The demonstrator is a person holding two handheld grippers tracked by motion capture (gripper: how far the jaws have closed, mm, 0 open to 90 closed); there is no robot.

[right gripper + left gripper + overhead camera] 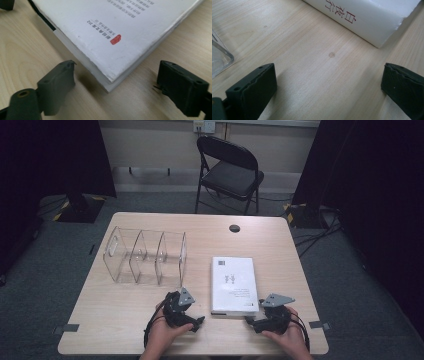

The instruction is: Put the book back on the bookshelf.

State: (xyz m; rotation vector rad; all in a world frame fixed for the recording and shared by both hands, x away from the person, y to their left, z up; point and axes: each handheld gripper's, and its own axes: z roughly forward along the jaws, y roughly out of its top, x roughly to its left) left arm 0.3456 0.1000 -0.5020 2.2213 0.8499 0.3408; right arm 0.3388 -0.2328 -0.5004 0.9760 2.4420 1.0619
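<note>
- Wooden table [125, 320] stands on grey carpet; a black folding chair [230, 170] sits beyond its far edge.
- I see a white book [233, 285] lying flat on the table, right of centre, its near end between my two grippers.
- A clear acrylic organizer [145, 255] with three compartments stands left of the book, well apart from it.
- My left gripper [192, 312] rests near the front edge, just left of the book's near left corner. In the left gripper view its jaws stand wide apart over bare wood, with nothing between them.
- My right gripper [256, 316] sits by the book's near right corner. In the right gripper view the jaws are spread wide, the book's corner [110, 80] lies between them, and neither pad touches it.
</note>
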